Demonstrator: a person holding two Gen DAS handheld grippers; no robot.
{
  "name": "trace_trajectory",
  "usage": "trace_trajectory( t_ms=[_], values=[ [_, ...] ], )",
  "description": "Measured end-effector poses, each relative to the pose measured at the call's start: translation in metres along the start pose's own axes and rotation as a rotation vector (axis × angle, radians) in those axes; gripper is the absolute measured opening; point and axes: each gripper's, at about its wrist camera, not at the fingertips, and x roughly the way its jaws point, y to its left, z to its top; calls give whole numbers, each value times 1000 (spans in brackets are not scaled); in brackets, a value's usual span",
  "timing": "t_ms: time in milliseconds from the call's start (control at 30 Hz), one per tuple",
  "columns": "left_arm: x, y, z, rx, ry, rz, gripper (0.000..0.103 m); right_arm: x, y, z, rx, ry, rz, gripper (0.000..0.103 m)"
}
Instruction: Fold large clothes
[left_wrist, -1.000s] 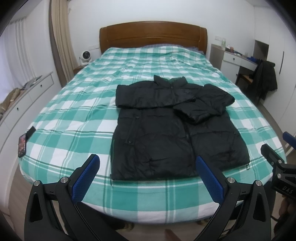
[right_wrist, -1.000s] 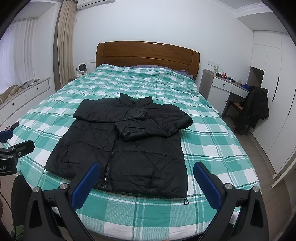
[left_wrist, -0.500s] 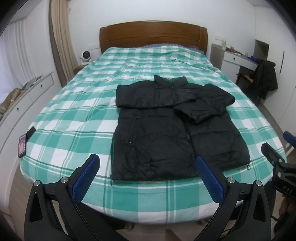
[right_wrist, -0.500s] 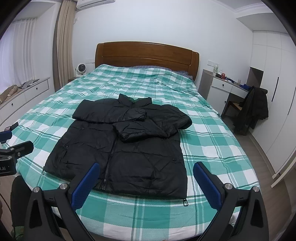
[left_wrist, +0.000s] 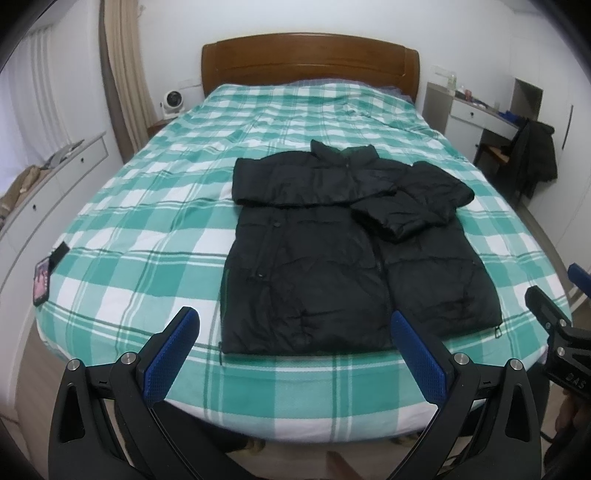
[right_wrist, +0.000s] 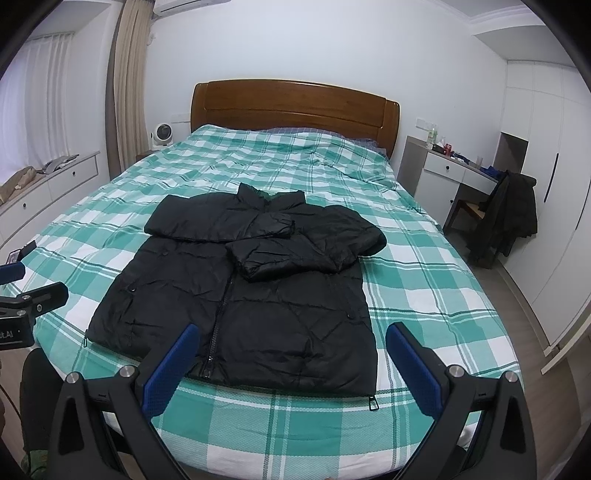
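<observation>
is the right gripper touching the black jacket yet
Apart. The right wrist view shows the right gripper with its jaws spread wide, held short of the bed, with nothing between them; the black puffer jacket lies flat beyond.

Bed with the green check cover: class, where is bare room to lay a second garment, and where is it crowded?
Free: the wide stretch between the black jacket's collar and the headboard, and the strip between the jacket and the phone at the bed's edge. Crowded: the foot end, where the hem nearly reaches the edge.
</observation>
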Motion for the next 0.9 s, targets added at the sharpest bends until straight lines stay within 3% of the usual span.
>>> trace_trajectory(
  t_ms=[200,400,900],
  values=[
    [2,-3,0,9,9,3,103,6,0,-3,-20,32,-15,103],
    [5,-1,0,6,19,13,103,9,5,-3,6,-6,22,103],
    [8,0,-3,9,22,18,103,12,15,-9,-19,26,74,103]
  ],
)
